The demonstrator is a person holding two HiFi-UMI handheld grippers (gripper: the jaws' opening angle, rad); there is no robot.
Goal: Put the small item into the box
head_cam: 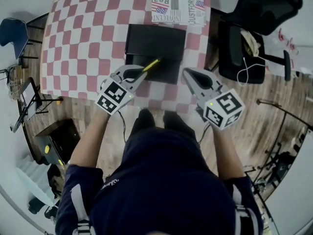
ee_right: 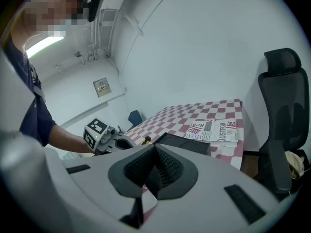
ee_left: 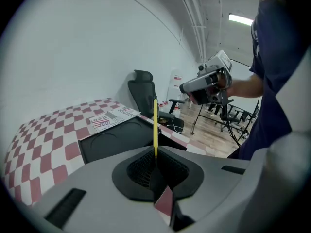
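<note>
A thin yellow pencil (head_cam: 151, 64) sticks out of my left gripper (head_cam: 143, 71), which is shut on it at the near edge of the black box (head_cam: 155, 43). In the left gripper view the pencil (ee_left: 155, 123) stands upright from the closed jaws, with the box (ee_left: 119, 139) just beyond. My right gripper (head_cam: 188, 74) hovers to the right of the box's near corner, shut with nothing in it. In the right gripper view its jaws meet at the right gripper (ee_right: 155, 152), and the box (ee_right: 189, 143) lies ahead.
The box sits on a red-and-white checked tablecloth (head_cam: 88, 38). Folded newspapers (head_cam: 178, 9) lie behind the box. A black office chair (head_cam: 244, 48) with a white cable stands right of the table. The floor is wood (head_cam: 274, 126), with stands and cases at both sides.
</note>
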